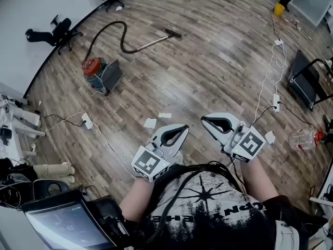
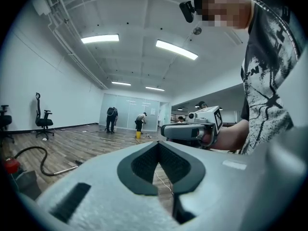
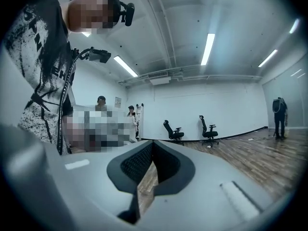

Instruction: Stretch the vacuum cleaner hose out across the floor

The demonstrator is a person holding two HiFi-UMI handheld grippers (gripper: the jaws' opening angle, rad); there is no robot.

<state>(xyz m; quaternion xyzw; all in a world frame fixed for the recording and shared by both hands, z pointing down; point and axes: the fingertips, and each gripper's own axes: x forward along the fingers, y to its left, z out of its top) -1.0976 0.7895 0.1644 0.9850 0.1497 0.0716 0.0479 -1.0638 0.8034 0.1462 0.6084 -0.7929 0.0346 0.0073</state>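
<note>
Hose [image 1: 124, 38] lies curled on the floor [image 1: 208, 61] beside the red vacuum cleaner [image 1: 93, 67]. Left tool [image 1: 183, 128] and right tool [image 1: 206, 120], both pressed together and empty, hang well apart from that cleaner.

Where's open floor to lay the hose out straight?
Widest bare stretch: mid floor, between the nozzle and the white cable at right. Smaller bare patch between the vacuum cleaner and the paper scraps. Crowded: left edge, with the power strip and its cord; right edge, with cable and bottle.
</note>
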